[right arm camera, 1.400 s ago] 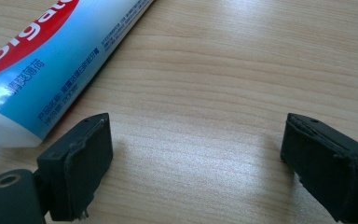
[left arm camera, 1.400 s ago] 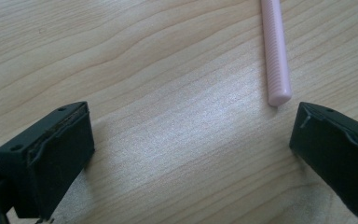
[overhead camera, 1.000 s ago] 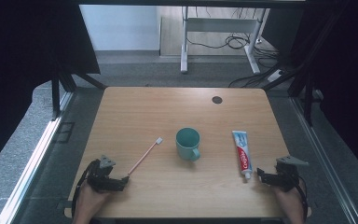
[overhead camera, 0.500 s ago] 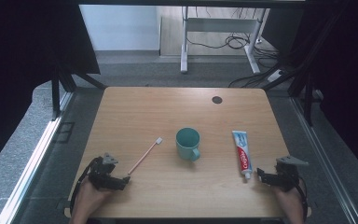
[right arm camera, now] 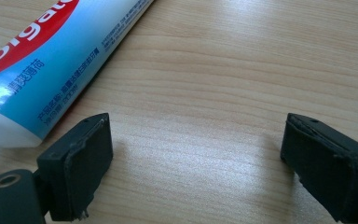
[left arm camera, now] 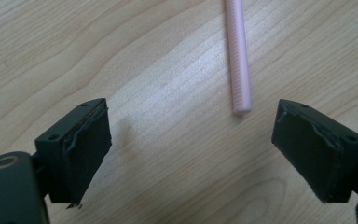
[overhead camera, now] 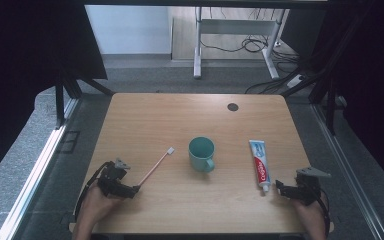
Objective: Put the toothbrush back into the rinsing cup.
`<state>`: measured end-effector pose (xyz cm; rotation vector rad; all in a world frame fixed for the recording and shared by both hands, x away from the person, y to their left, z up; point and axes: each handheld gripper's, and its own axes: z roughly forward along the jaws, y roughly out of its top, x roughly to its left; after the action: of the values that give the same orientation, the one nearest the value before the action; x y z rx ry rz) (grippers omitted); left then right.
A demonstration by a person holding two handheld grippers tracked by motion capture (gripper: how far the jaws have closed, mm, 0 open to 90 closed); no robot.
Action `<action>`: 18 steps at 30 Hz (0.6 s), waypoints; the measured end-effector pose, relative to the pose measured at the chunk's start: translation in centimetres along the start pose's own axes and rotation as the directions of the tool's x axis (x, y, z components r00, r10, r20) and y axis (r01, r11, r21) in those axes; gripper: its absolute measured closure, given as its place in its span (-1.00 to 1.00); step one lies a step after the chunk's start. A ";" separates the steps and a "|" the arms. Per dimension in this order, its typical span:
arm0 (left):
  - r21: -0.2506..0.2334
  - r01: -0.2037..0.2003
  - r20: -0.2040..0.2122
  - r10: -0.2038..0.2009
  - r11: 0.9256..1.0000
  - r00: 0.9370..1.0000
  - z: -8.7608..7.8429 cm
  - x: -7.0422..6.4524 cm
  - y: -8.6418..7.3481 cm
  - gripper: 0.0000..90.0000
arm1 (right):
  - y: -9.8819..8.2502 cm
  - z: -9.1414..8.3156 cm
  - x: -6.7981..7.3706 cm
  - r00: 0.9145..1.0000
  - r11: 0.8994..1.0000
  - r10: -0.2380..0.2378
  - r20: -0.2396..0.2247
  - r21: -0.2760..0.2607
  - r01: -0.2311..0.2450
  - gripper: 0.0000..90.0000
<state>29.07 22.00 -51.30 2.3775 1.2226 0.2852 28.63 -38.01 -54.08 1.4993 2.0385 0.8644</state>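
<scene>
A pink toothbrush (overhead camera: 155,167) lies slantwise on the wooden table (overhead camera: 180,115), bristles at the far end. My left gripper (overhead camera: 135,189) sits at the handle's near end. In the left gripper view the ribbed handle (left arm camera: 240,70) stops about level with the tips of my left gripper (left arm camera: 196,126), close to the right jaw and untouched. The jaws stand wide and have just been closing a little, with nothing pressed between them. A teal mug (overhead camera: 201,154) stands mid-table. A toothpaste tube (overhead camera: 260,164) lies right of it. My right gripper (overhead camera: 278,186) is open beside the tube's cap end (right arm camera: 42,60).
A dark round grommet (overhead camera: 233,106) sits in the tabletop at the far right. Black frame legs and cables stand around the table on the grey floor. Bare wood lies between the mug and the near edge.
My left gripper has edged a little right and up toward the toothbrush handle's end. The right gripper, mug, tube and toothbrush have kept their places.
</scene>
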 end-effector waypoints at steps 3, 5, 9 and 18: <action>0.012 -0.001 0.002 0.001 1.000 1.000 0.0 0.1 0.3 -0.70 | 0.0 0.0 0.0 1.000 1.000 0.000 0.000 0.000 0.000 -0.81; 0.017 0.001 0.003 -0.001 1.000 1.000 0.1 0.1 0.4 -0.69 | 0.0 0.0 0.0 1.000 1.000 0.000 0.000 0.000 0.000 -0.81; 0.041 -0.010 0.003 0.010 0.999 1.000 0.1 0.2 0.9 -0.68 | 0.0 0.0 0.0 1.000 1.000 0.000 0.000 0.000 0.000 -0.81; 0.090 -0.028 0.003 0.028 0.996 1.000 0.3 0.3 2.1 -0.66 | 0.0 0.0 0.0 1.000 1.000 -0.001 0.001 0.001 0.001 -0.81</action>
<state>30.90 21.12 -50.61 2.4723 1.2266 0.2420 28.63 -38.01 -54.08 1.4987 2.0389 0.8629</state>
